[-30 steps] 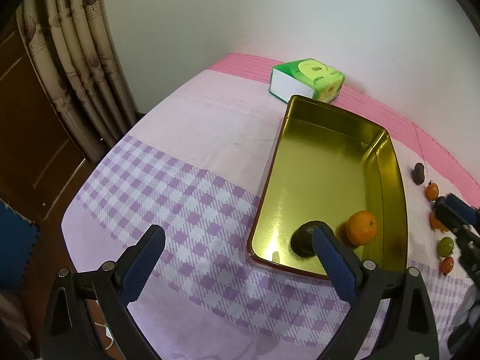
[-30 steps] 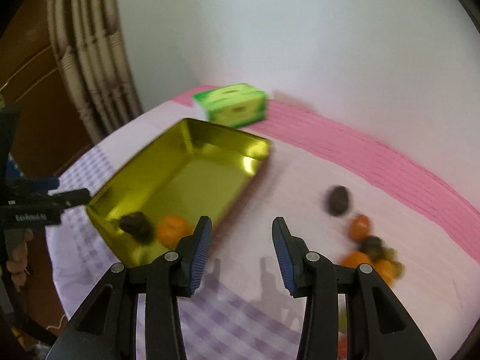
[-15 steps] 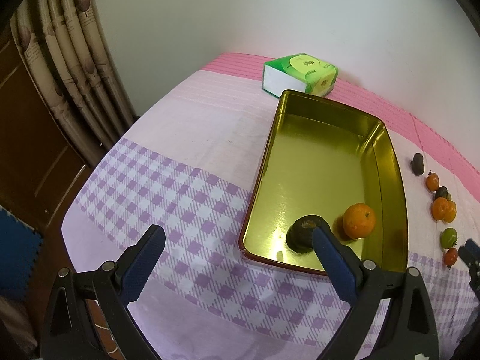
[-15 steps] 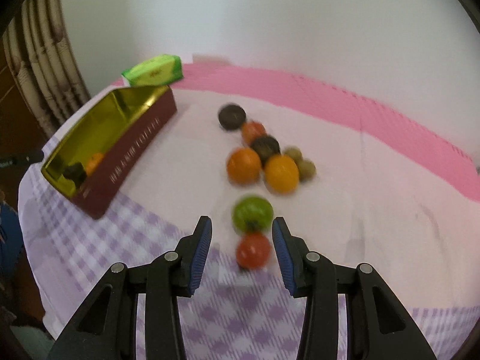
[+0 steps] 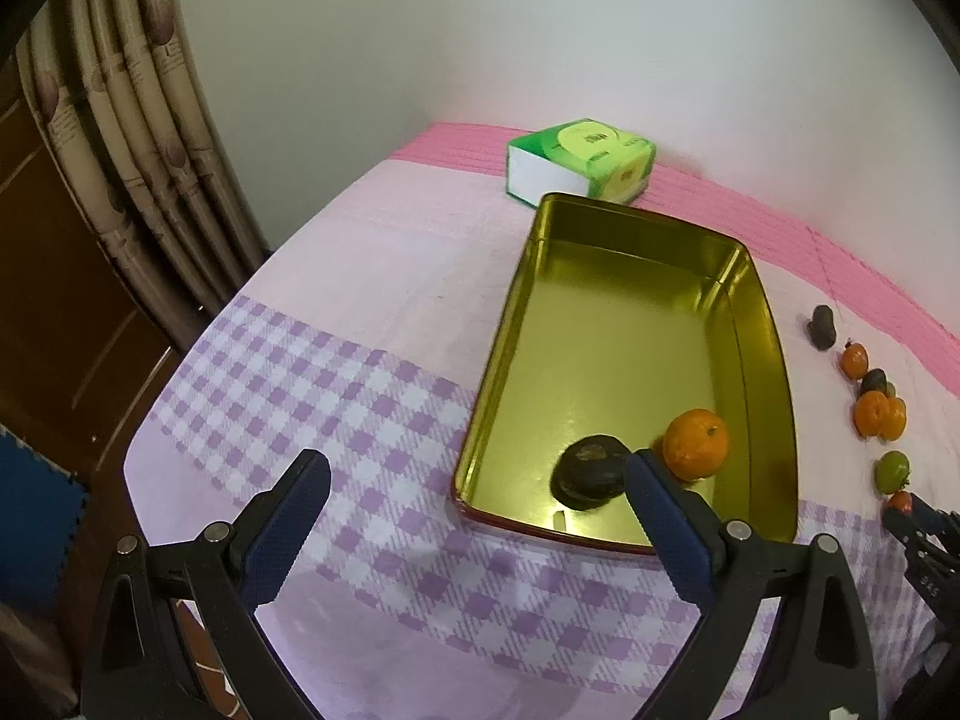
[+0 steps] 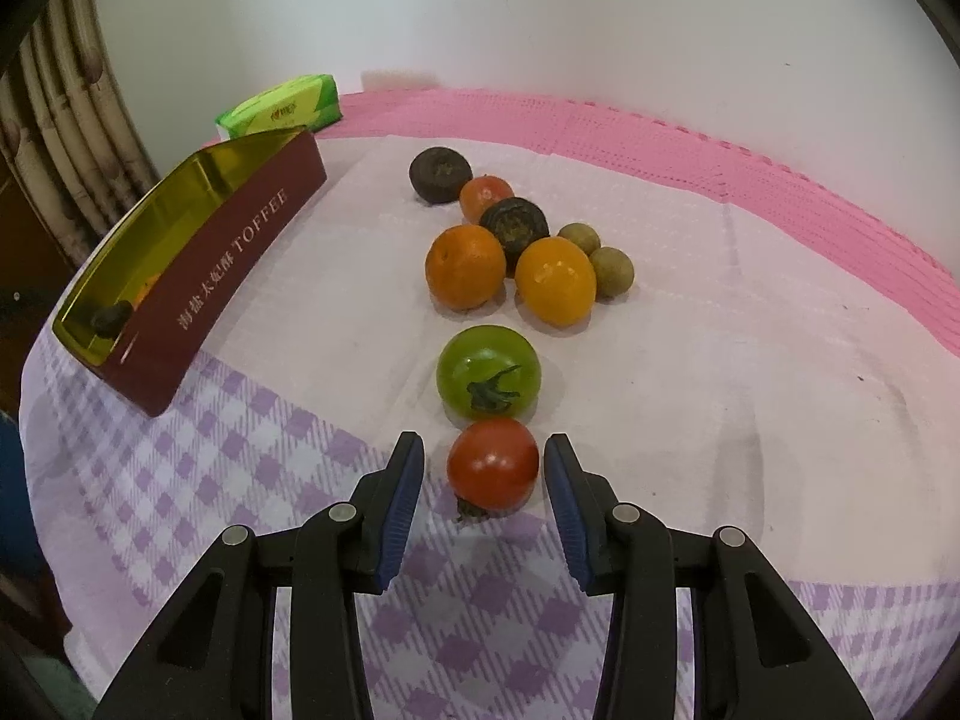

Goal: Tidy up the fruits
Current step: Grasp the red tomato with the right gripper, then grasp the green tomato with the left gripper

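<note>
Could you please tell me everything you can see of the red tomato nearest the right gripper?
The red tomato is small, round and glossy, with a dried stem end at its near underside. It lies on the checked tablecloth, touching or almost touching the green tomato behind it. It sits between the right gripper and its open jaws, with gaps on both sides.

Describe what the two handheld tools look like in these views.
Both match: the left tool and right tool have black plastic frames with triangular cutouts, silver round pivot pins, and dark blue ribbed pads lining the fingers. No cables or sleeves show. Tiny white lettering marks the right tool's body, unreadable.
</note>
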